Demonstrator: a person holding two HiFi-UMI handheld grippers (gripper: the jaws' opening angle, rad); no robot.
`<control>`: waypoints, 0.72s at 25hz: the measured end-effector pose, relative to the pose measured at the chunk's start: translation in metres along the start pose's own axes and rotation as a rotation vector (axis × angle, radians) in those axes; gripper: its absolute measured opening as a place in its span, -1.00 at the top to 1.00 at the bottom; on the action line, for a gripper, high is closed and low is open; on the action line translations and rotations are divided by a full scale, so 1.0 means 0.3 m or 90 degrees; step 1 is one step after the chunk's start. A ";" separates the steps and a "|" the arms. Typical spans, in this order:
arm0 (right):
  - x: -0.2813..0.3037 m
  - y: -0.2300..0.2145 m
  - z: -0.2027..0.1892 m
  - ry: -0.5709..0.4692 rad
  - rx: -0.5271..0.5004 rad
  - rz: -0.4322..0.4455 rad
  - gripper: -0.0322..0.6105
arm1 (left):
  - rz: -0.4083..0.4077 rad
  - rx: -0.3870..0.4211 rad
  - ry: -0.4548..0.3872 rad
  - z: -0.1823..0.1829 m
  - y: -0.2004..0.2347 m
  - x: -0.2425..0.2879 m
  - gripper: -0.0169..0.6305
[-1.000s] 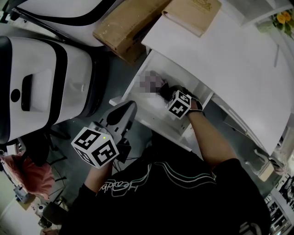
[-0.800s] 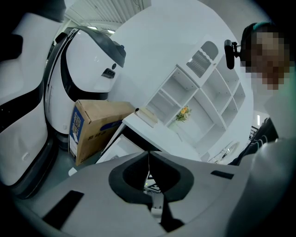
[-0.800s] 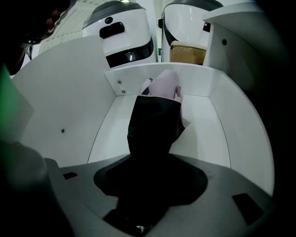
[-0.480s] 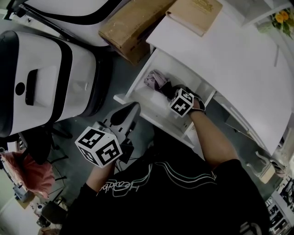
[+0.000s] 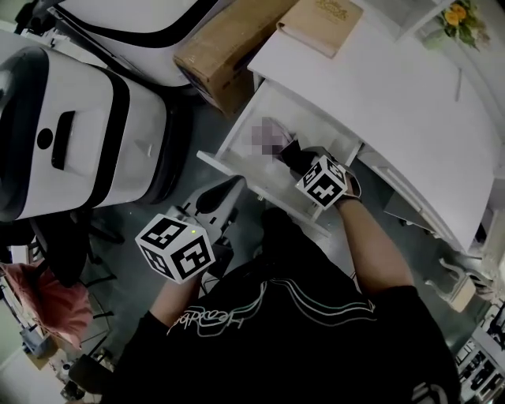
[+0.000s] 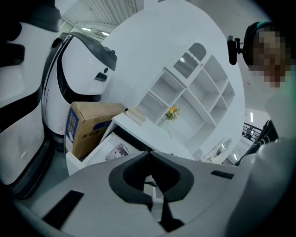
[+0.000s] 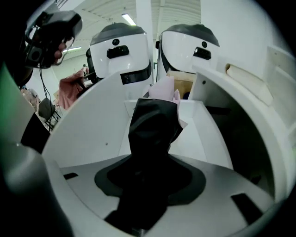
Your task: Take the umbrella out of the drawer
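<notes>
The umbrella (image 5: 292,152) is a folded one with a black end and pale pink cloth. In the head view it hangs partly raised over the open white drawer (image 5: 237,169) under the desk. My right gripper (image 5: 298,158) points steeply down and is shut on the umbrella's black end (image 7: 155,125), with the pink cloth (image 7: 163,90) hanging beyond the jaws. My left gripper (image 5: 233,185) hovers just in front of the drawer's front panel, its jaws together with nothing between them (image 6: 149,154). The left gripper view shows the drawer (image 6: 95,150) with the umbrella (image 6: 118,151) in it.
A white desk top (image 5: 394,102) stands above the drawer, with a tan book (image 5: 319,24) and flowers (image 5: 458,16) at its far side. A cardboard box (image 5: 229,47) sits left of the desk. Big white and black machine shells (image 5: 71,134) fill the left.
My right gripper has risen with the umbrella, drawing it up from the drawer. My left gripper has drifted up and closer to the drawer front.
</notes>
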State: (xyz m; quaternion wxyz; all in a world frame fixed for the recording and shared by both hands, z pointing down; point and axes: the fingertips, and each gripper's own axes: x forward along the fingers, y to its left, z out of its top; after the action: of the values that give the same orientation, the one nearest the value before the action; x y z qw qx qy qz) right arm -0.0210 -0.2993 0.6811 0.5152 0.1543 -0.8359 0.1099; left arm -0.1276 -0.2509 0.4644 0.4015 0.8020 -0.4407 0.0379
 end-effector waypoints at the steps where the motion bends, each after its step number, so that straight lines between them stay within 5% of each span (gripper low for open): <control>1: -0.040 0.008 0.014 -0.015 0.004 -0.008 0.23 | -0.007 0.004 0.001 -0.008 -0.024 -0.006 0.88; 6: -0.273 0.064 0.075 -0.108 0.054 -0.063 0.23 | -0.035 0.024 -0.001 -0.052 -0.160 -0.073 0.88; 18: -0.823 0.396 0.107 -0.349 0.169 -0.101 0.23 | -0.089 0.111 -0.009 -0.143 -0.460 -0.297 0.88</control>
State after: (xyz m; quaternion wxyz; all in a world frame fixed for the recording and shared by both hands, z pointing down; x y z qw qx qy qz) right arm 0.0125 -0.1643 0.4429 0.2527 0.3089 -0.9073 0.1321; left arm -0.0674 -0.1215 0.3722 0.3287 0.8628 -0.3817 0.0423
